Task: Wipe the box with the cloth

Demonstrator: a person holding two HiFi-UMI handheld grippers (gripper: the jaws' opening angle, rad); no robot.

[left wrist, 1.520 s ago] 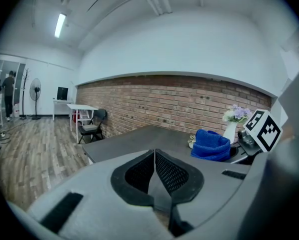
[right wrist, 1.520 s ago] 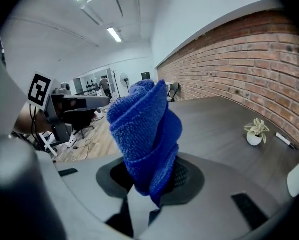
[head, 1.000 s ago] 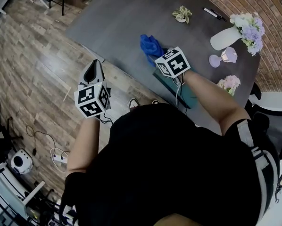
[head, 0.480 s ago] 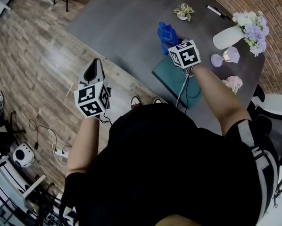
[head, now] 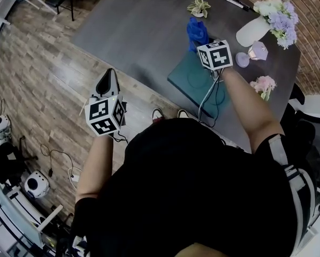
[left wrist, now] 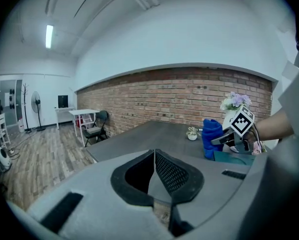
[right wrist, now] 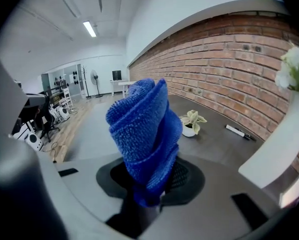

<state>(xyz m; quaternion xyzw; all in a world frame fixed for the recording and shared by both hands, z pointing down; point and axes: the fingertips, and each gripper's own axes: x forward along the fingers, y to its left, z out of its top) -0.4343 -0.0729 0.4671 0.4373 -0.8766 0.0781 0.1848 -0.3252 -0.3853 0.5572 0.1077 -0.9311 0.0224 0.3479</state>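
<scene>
A flat teal box lies on the dark grey table. My right gripper is over the box's far end, shut on a bunched blue cloth. In the right gripper view the cloth stands rolled up out of the jaws and hides the fingertips. My left gripper is off the table's near edge, over the wooden floor, shut and empty. The left gripper view shows its pads pressed together, with the cloth and the box far off at the right.
Beyond the box stand a small potted plant, a pen, a white vase of flowers, a small purple ornament and a pink bouquet. Cables and equipment lie on the floor at the left.
My right gripper has carried the blue cloth across the box from its near-left side toward its far end by the vase. The left gripper has stayed off the table edge, shut.
</scene>
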